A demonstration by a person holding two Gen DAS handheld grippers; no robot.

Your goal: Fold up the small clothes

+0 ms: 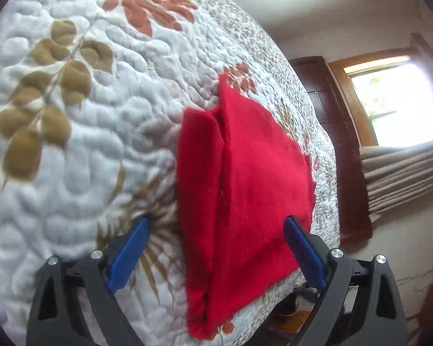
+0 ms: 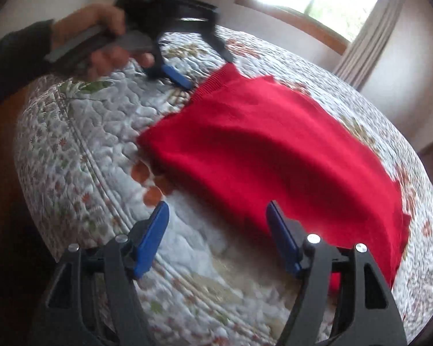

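Note:
A red knit garment (image 1: 245, 178) lies folded on the quilted bedspread (image 1: 72, 144), with one flap turned over along its left side. My left gripper (image 1: 216, 226) hovers open just above its near end, the blue pads wide apart and holding nothing. In the right wrist view the same red garment (image 2: 268, 155) spreads across the bedspread (image 2: 86, 150). My right gripper (image 2: 218, 216) is open at its near edge, empty. The left gripper (image 2: 200, 69) shows at the garment's far corner, held by a hand (image 2: 101, 37).
The bed's edge (image 1: 326, 201) drops off to the right of the garment in the left wrist view. A dark wooden door (image 1: 343, 150), a bright window (image 1: 395, 101) and a curtain (image 1: 404, 173) stand beyond it. Floor (image 2: 3, 158) lies left of the bed.

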